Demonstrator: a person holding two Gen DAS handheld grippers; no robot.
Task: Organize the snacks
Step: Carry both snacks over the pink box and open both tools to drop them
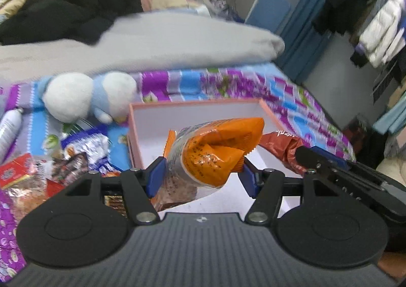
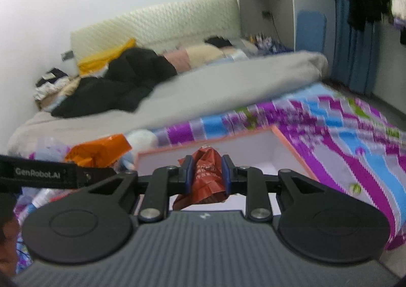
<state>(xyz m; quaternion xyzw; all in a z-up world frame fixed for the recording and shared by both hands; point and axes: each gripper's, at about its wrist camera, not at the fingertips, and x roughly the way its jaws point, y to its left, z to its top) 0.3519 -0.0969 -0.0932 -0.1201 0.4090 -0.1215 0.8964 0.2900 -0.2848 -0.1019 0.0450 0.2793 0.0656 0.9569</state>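
Note:
My left gripper (image 1: 203, 173) is shut on an orange snack bag (image 1: 215, 152) and holds it above a pink-rimmed box (image 1: 192, 107) with a white inside, on the bed. The right gripper (image 2: 206, 175) is shut on a crumpled red-brown snack packet (image 2: 208, 178) over the same box (image 2: 281, 140). In the left wrist view that red-brown packet (image 1: 281, 145) and the right gripper (image 1: 317, 162) show at the right, just over the box. The right wrist view shows the orange bag (image 2: 101, 150) and the left gripper's black body at the left. Several loose snack packs (image 1: 76, 155) lie left of the box.
A white and blue plush toy (image 1: 88, 96) lies behind the box on the purple and blue patterned sheet (image 1: 253, 84). A white spray can (image 1: 10, 127) lies at the far left. A grey duvet (image 1: 152, 41) and dark clothes (image 1: 63, 8) cover the bed behind.

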